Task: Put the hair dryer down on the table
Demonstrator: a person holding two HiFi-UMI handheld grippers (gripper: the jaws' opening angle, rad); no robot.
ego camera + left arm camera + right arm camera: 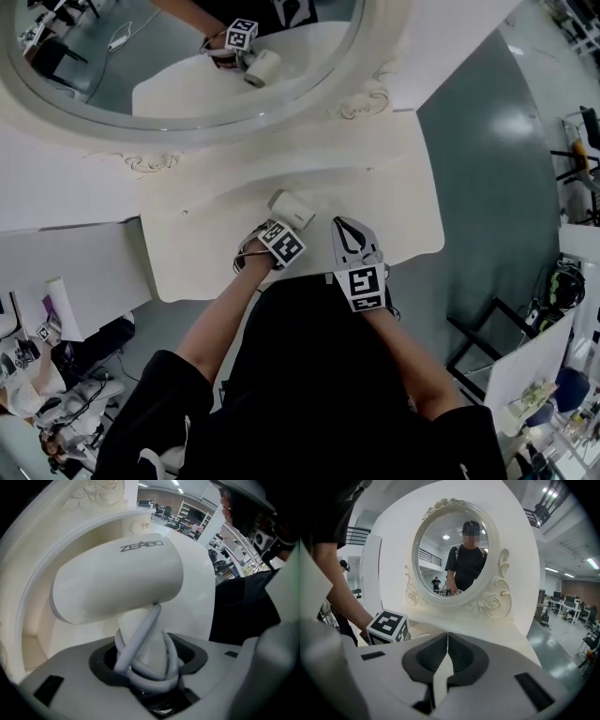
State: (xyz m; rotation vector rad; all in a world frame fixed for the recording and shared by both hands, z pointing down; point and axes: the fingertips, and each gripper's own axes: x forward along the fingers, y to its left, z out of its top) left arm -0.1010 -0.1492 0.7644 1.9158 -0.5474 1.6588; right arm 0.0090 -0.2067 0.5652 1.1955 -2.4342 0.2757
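At frame centre, the dryer [292,208] is clamped by its handle [140,634] in the left gripper [284,228], pointed down at the table [375,178]. The right gripper [345,230] is held closed and empty just beside it on the right.

Standing by, I see a person in a black short-sleeved T-shirt [309,375] that carries a few white marks on its left side. The left gripper [149,670] and the right gripper [447,641] are both smooth, pale grey shells with dark scooped pads [461,656] set into the jaws and a small black rectangular slot [534,691] on the back of each jaw. Each also carries a white cube [282,242] printed with black square markers, and dark outlines run over the right gripper's grey upper side.
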